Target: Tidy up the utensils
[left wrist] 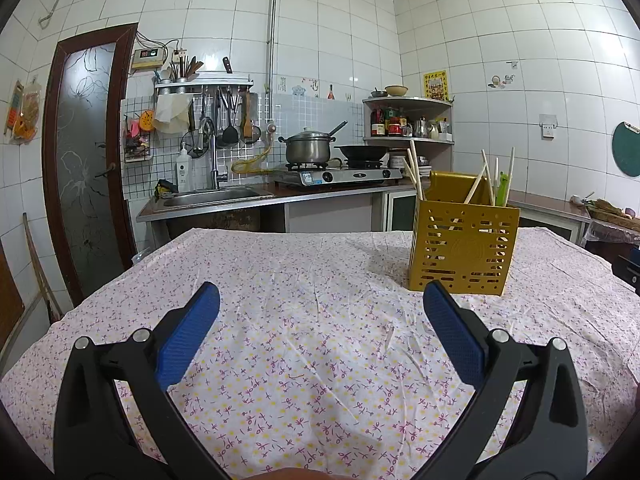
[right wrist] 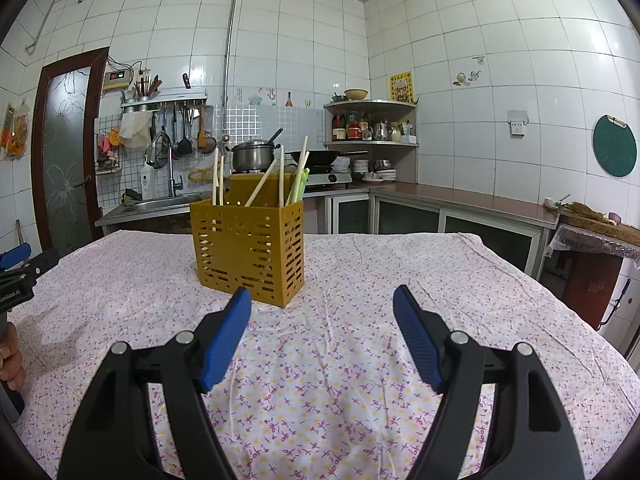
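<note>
Left wrist view shows my left gripper [left wrist: 320,300] with its jaws spread wide, blue pads [left wrist: 188,336] facing each other across bare cloth and nothing between them. Past the tip of the right-hand pad, touching nothing of mine, stands the yellow slotted utensil holder [left wrist: 464,248], upright on the flowered tablecloth [left wrist: 304,360] that covers the counter. It sits ahead of the jaws and off to the right in this view, not in line with the gap. Pale chopsticks [left wrist: 416,172] lean out of its top at different angles, and one green utensil [left wrist: 505,188] stands among them at its right end. In the right wrist view my right gripper [right wrist: 322,300] is likewise spread, with only cloth between its pads. Here the holder lies ahead and to the left, its near corner just beyond the tip of the left-hand pad and apart from it. At the far left edge of that view I see part of my other gripper and the fingers of my left hand [right wrist: 10,356] around its handle. Beyond the cloth run the sink [left wrist: 212,196], a stove with a steel pot [left wrist: 308,148] and a wok [left wrist: 362,152], and tiled walls.
</note>
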Action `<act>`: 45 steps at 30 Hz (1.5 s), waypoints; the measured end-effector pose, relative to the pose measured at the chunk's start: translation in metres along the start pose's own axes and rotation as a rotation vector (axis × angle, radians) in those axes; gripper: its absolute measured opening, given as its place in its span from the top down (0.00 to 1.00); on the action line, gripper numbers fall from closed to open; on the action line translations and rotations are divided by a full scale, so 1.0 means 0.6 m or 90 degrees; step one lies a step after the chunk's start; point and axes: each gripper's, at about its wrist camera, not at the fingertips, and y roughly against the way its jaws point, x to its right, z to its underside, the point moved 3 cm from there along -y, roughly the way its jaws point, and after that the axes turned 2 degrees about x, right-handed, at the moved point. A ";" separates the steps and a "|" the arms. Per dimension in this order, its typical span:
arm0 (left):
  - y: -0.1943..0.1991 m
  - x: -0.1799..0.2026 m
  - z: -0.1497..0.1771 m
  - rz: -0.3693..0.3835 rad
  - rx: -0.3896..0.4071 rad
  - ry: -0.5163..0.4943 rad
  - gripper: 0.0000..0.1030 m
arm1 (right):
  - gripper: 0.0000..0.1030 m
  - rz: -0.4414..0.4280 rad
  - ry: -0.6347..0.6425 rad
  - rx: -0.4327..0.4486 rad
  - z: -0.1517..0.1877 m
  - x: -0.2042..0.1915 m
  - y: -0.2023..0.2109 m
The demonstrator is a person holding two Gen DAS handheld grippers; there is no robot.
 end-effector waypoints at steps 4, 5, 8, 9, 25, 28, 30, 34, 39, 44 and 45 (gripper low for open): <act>-0.001 0.001 0.002 0.000 -0.001 0.000 0.04 | 0.30 0.000 0.000 -0.001 0.000 0.000 0.000; 0.000 0.001 0.002 0.000 -0.001 0.000 0.05 | 0.30 -0.001 0.000 -0.002 0.001 -0.001 0.000; -0.001 0.002 0.002 0.000 -0.001 -0.001 0.05 | 0.30 -0.002 -0.001 -0.005 0.003 -0.002 -0.002; -0.002 0.003 0.004 0.000 -0.002 -0.002 0.04 | 0.30 -0.002 -0.001 -0.005 0.003 -0.003 -0.001; -0.003 0.004 0.008 0.000 -0.003 0.000 0.04 | 0.29 -0.002 -0.001 -0.005 0.002 -0.002 -0.003; -0.003 0.005 0.008 0.000 -0.003 0.000 0.05 | 0.29 -0.002 0.000 -0.005 0.002 -0.002 -0.002; -0.003 0.005 0.008 0.000 -0.003 0.000 0.04 | 0.29 -0.002 0.000 -0.005 0.003 -0.002 -0.002; -0.003 0.004 0.007 0.000 -0.003 0.000 0.04 | 0.29 -0.002 -0.001 -0.005 0.002 -0.001 -0.003; -0.003 0.004 0.008 0.000 -0.004 0.000 0.05 | 0.29 -0.002 -0.001 -0.005 0.003 -0.002 -0.002; -0.004 0.004 0.007 0.000 -0.004 0.000 0.04 | 0.29 -0.002 -0.001 -0.005 0.002 0.000 -0.003; -0.004 0.004 0.007 0.000 -0.004 0.000 0.04 | 0.29 -0.002 -0.001 -0.005 0.002 -0.001 -0.003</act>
